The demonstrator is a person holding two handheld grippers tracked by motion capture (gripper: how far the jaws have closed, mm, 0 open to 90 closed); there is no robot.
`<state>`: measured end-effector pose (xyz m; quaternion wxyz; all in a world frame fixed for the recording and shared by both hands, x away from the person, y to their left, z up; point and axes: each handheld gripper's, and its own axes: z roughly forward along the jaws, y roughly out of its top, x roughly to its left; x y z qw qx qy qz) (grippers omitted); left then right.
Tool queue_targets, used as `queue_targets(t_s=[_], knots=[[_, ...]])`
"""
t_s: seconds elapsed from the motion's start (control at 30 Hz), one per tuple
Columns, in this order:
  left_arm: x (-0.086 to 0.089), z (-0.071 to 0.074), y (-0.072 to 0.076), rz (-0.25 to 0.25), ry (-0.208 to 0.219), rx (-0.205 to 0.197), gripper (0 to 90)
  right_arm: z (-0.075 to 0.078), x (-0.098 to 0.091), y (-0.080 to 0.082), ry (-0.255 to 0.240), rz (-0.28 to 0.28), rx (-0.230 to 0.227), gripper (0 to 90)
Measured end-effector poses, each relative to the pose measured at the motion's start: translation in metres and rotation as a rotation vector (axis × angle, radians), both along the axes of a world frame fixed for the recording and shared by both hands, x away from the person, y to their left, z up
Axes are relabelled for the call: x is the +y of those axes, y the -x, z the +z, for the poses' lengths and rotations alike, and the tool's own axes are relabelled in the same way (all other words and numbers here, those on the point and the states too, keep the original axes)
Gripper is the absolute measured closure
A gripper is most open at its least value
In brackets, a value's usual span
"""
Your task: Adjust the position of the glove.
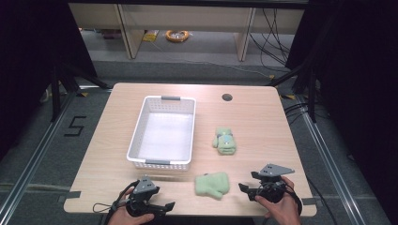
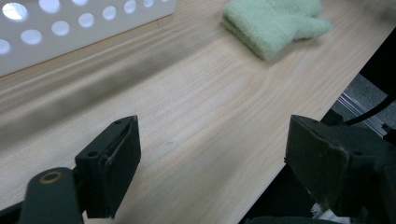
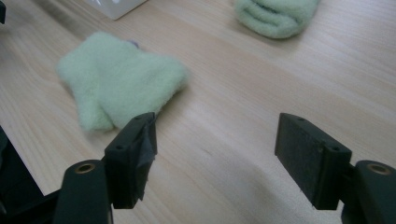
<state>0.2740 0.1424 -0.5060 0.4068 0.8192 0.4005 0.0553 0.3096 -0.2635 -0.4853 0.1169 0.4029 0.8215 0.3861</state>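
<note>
Both hand-held grippers gape wide, empty: left hand-held gripper (image 1: 162, 206), right hand-held gripper (image 1: 248, 189). Near mitten (image 1: 212, 184) lies between them on the table (image 1: 263, 122), just ahead-left of my right. Risk: snagging only fluff, so it slips out.

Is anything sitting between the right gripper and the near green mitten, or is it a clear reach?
Nothing visible stands in the way. The right gripper has its jaws open, with bare pale wooden table between it and the near fluffy green mitten. The second green mitten and the white perforated plastic basket lie off that line.
</note>
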Motion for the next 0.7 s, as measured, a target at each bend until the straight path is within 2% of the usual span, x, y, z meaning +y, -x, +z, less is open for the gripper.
queue_targets(t_s=[0.13,0.2,0.23,0.27,0.3,0.37,0.4,0.5,0.53,0.57,0.6,0.63,0.67,0.7], knots=[[-0.002,0.000,0.000,-0.008,0.009,-0.001,17.7,0.000,0.001,0.001,-0.006,0.006,0.012,35.3],[-0.002,0.001,0.000,-0.024,0.001,-0.001,17.7,0.002,0.002,0.000,0.010,0.009,-0.001,36.8],[-0.005,0.000,0.000,-0.013,0.011,0.000,17.7,0.003,0.003,-0.001,0.010,0.034,-0.016,38.2],[-0.006,0.001,0.000,-0.009,0.019,0.011,17.7,0.003,0.003,-0.001,0.010,0.034,-0.016,38.2],[-0.007,0.002,0.000,-0.025,0.008,-0.002,17.8,0.005,0.005,-0.002,0.003,0.047,-0.019,39.5],[-0.012,0.002,0.000,-0.021,0.025,-0.011,17.8,0.006,0.006,-0.002,0.008,0.045,-0.019,40.0],[-0.013,0.003,-0.001,-0.037,0.013,-0.007,18.5,0.007,0.008,-0.004,0.008,0.055,-0.027,41.3],[-0.023,0.005,-0.002,-0.050,0.035,0.000,19.4,0.010,0.013,-0.006,0.010,0.066,-0.022,43.8],[-0.027,0.005,-0.003,-0.051,0.043,-0.001,19.9,0.011,0.014,-0.008,0.013,0.075,-0.039,44.9],[-0.035,0.006,-0.005,-0.063,0.044,-0.011,20.5,0.012,0.015,-0.009,0.019,0.081,-0.038,45.7],[-0.035,0.006,-0.005,-0.063,0.044,-0.011,21.1,0.012,0.015,-0.009,0.019,0.081,-0.038,45.7],[-0.037,0.007,-0.007,-0.093,0.020,-0.015,22.1,0.013,0.018,-0.011,0.017,0.092,-0.039,47.5],[-0.040,0.008,-0.008,-0.087,0.010,-0.013,22.1,0.013,0.018,-0.011,0.017,0.092,-0.039,47.5],[-0.045,0.009,-0.008,-0.088,0.033,-0.013,24.4,0.013,0.020,-0.013,0.013,0.104,-0.035,50.1]])
